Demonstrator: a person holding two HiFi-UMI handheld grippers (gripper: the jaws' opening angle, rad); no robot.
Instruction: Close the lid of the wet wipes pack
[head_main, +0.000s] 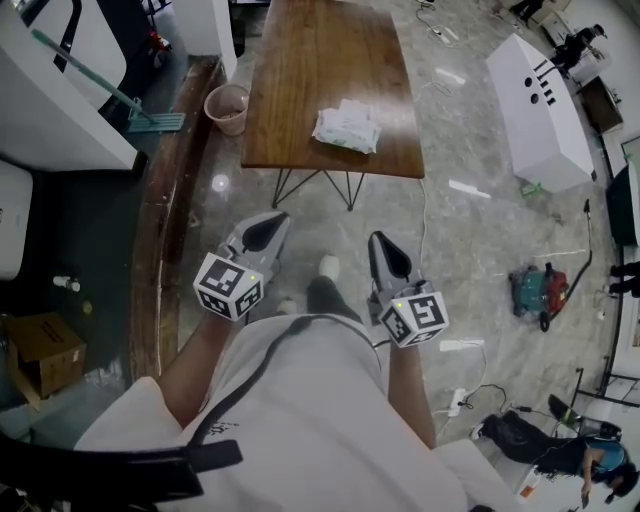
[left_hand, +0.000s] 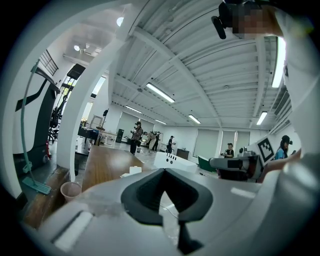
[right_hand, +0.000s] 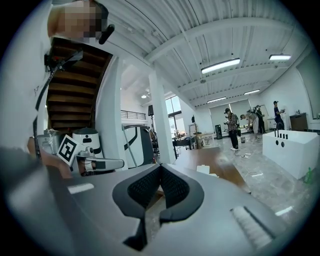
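The wet wipes pack (head_main: 347, 128) lies on the near right part of the long wooden table (head_main: 300, 70), white and crinkled, with a white flap standing up at its far edge. It shows small in the left gripper view (left_hand: 131, 171) and in the right gripper view (right_hand: 205, 170). Both grippers are held low in front of the person, well short of the table and over the floor. The jaws of my left gripper (head_main: 272, 220) (left_hand: 164, 170) are shut with nothing between them. My right gripper (head_main: 385, 243) (right_hand: 160, 166) also has its tips together and holds nothing.
A pink bin (head_main: 227, 108) stands at the table's left. A white box-shaped unit (head_main: 540, 110) lies to the right, with a teal and red machine (head_main: 535, 290) and cables on the floor. A cardboard box (head_main: 45, 350) sits at the left. Several people stand far off.
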